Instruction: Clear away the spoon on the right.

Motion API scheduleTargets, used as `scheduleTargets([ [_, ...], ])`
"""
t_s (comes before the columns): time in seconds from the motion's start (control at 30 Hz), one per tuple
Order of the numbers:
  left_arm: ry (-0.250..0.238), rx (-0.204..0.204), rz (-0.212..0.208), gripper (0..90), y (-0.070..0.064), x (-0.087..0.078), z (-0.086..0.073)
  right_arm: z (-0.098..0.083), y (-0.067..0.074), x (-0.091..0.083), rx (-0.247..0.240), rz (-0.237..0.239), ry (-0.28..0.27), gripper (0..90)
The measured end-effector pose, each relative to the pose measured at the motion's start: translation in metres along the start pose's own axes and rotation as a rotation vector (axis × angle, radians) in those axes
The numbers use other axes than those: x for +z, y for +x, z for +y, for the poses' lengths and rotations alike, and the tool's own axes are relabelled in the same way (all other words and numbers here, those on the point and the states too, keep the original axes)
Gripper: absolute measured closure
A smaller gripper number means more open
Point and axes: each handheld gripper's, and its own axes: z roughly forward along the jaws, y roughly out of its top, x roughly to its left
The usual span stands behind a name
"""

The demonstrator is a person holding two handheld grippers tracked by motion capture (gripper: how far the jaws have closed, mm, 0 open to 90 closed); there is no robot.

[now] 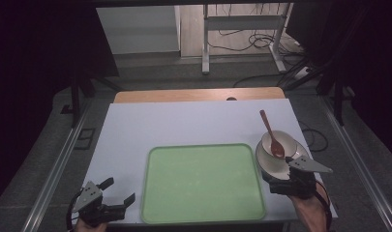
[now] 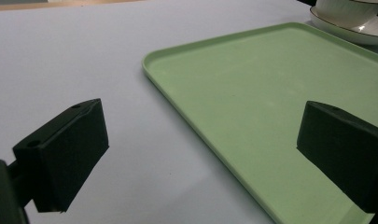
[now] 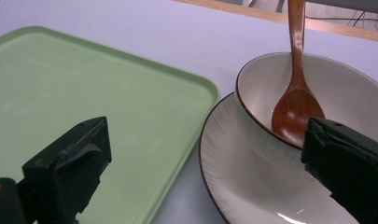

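White sheeting covers the worktop (image 1: 184,121), with no readable writing or labels on anything. Near the front edge lies a green tray (image 1: 202,182). Just right of it, a bowl (image 1: 280,142) holding a wooden spoon (image 1: 272,134) sits on a plate (image 1: 271,164). Right tongs (image 3: 210,163) gape wide at the plate's near rim, gripping nothing. Left tongs (image 1: 120,191) stand wide open left of the tray.

no readable text, no labels, no brand marks, no numbers anywhere
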Motion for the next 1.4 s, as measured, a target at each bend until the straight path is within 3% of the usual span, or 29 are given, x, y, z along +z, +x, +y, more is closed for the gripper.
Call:
scheduleTargets([
  [0.37,0.003,-0.002,0.002,1.6,0.000,0.000,0.000,0.010,-0.005,0.010,-0.012,-0.008,0.063,1.9],
  [0.73,0.003,-0.002,0.002,1.6,0.000,0.000,0.000,0.023,-0.017,0.023,0.012,-0.042,0.123,0.9],
  [1.03,0.004,-0.003,0.002,1.6,0.000,0.000,0.000,0.030,-0.025,0.031,0.033,-0.043,0.157,0.0],
  [1.4,0.003,-0.002,0.002,1.7,0.000,0.000,0.000,0.044,-0.037,0.039,0.029,-0.048,0.173,17.2],
])
